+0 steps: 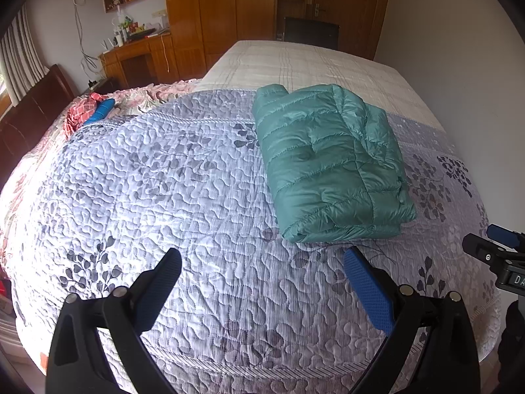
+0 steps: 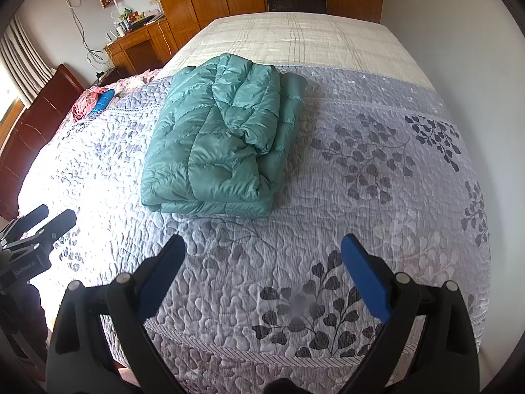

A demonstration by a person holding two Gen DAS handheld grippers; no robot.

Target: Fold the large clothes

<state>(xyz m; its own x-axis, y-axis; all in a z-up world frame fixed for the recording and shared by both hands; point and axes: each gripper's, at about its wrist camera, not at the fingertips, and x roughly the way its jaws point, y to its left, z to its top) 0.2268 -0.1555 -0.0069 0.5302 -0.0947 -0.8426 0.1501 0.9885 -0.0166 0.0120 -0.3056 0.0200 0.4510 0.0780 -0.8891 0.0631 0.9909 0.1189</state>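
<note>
A folded green puffer jacket (image 1: 328,164) lies on the quilted bed (image 1: 164,197), at one o'clock from the left gripper (image 1: 262,279) and eleven o'clock from the right gripper (image 2: 262,262). Both jaws gape wide, holding nothing, above the quilt.

A wide bed (image 1: 197,197) under a lilac quilted leaf-print cover fills the room. White walls (image 1: 443,49) rise right; far off stand tall wooden wardrobes (image 1: 216,10), a wooden desk (image 1: 137,55) and striped curtains (image 1: 19,55) left.
</note>
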